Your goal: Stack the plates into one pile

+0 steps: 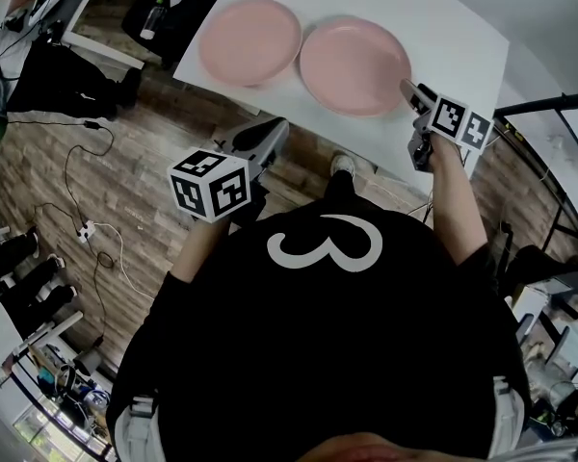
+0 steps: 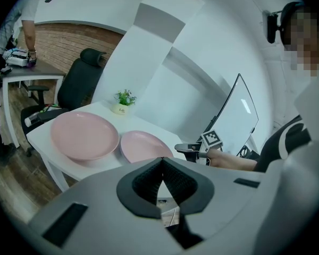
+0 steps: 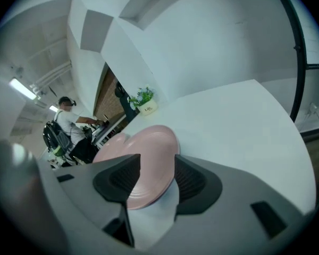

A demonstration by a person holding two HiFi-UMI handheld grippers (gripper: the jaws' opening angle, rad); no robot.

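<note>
One white rectangular counter (image 1: pixel 462 27) carries two round pink plates side by side, rims close together and not yet piled. The left-hand plate (image 1: pixel 250 41) and the right-hand plate (image 1: pixel 354 64) both sit near the counter's front edge. The right hand-held gripper (image 1: pixel 407 88) has its jaws spread wide astride the right-hand plate's near rim, pads not pressing, probably lined up to pinch and lift it. The left hand-held gripper (image 1: pixel 272 135) is closed on nothing, held clear off the front edge.
</note>
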